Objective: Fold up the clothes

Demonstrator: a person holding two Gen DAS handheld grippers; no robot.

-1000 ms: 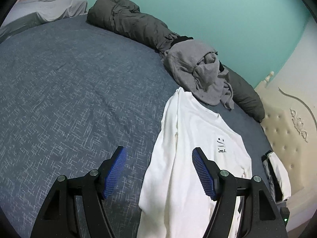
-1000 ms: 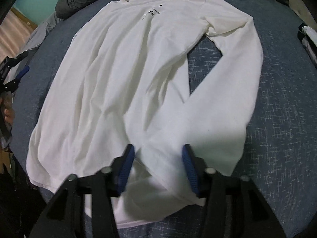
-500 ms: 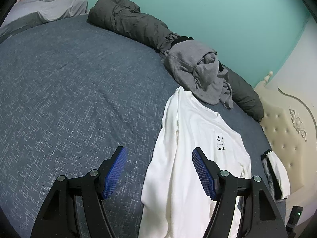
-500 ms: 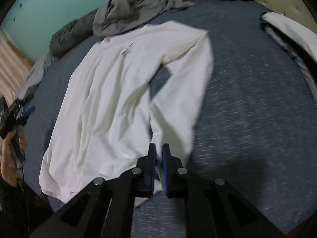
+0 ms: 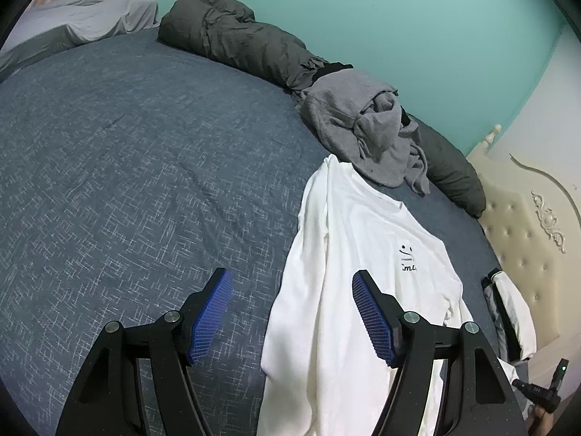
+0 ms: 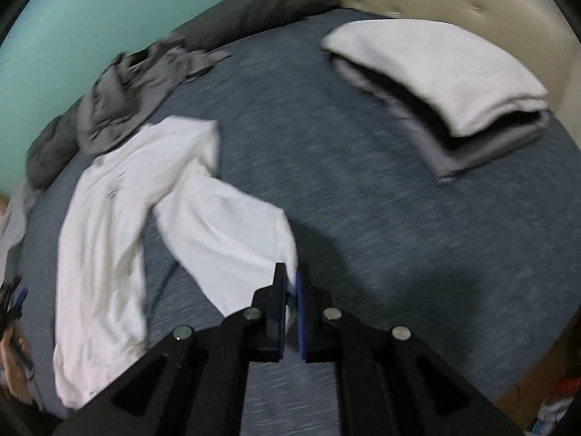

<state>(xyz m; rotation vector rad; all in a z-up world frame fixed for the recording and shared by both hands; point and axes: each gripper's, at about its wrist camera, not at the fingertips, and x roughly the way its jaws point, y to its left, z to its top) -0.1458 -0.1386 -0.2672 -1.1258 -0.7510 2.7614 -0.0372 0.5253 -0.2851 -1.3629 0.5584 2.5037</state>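
One soft white long-sleeved shirt (image 5: 348, 254) lies flat on the speckled blue bed (image 5: 127, 181), beside a crumpled grey hoodie (image 5: 366, 134). The right hand-held gripper (image 6: 289, 287) pinches the shirt's floppy sleeve end tight. The left hand-held gripper (image 5: 290, 312) hovers wide open, holding nothing.

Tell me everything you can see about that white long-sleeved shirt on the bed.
The white shirt is a soft, knit-looking long-sleeved top lying front-up on the blue bedspread, with a small black smiley face and lettering on its chest. Its collar touches a crumpled grey garment. The right gripper is shut on one sleeve's end, drawing it out sideways from the body. The other sleeve lies along the body's side.
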